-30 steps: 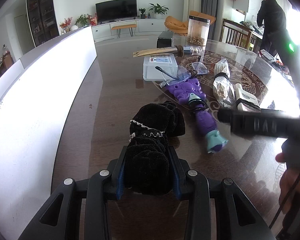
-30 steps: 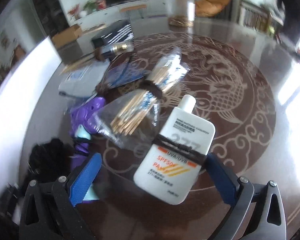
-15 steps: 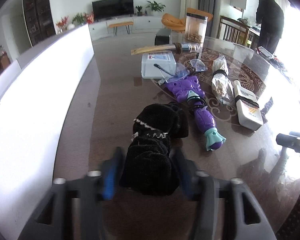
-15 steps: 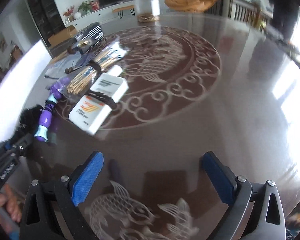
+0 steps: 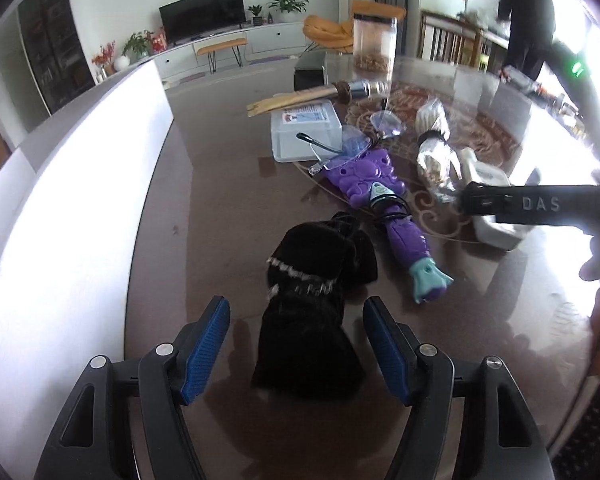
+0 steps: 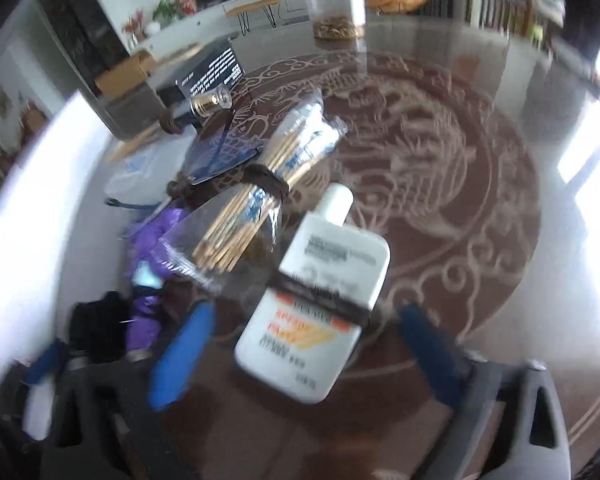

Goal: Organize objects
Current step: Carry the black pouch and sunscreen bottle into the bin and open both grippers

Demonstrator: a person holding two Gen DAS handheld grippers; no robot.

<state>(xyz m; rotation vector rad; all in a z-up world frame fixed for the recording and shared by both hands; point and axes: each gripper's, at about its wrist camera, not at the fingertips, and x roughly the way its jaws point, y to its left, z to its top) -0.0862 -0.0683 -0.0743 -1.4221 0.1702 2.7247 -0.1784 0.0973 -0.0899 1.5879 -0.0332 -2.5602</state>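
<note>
On the dark glass-topped table (image 5: 228, 184), a black fuzzy bundle (image 5: 312, 304) is seen in the left wrist view, lying between the blue pads of the left gripper (image 5: 296, 346). The jaws are closing, yet a clear gap is left on each side of the bundle, so nothing is clamped. Just beyond it, a purple toy (image 5: 384, 208) with a teal tip is laid lengthwise, and past that safety glasses (image 5: 340, 148) are rested against a translucent plastic box (image 5: 304, 128). A brush with a metal ferrule (image 5: 324, 94) and a clear jar (image 5: 374, 48) are found farther back. A person in dark clothing (image 5: 526, 20) is seen only here, standing at the far right of the room.

The white sunscreen bottle (image 6: 320, 304), bound by a dark hair tie (image 6: 320, 294), is shown fully only in the blurred right wrist view; from the left wrist it is largely hidden behind the right gripper's black body. The bottle is placed between the fingers of the right gripper (image 6: 308, 356), whose jaws are closing; whether the pads are touching it cannot be told through the blur. Just beside the bottle, a bag of wooden sticks (image 6: 256, 208) tied with a dark band is laid, with a black printed box (image 6: 212, 72) behind it.
</note>
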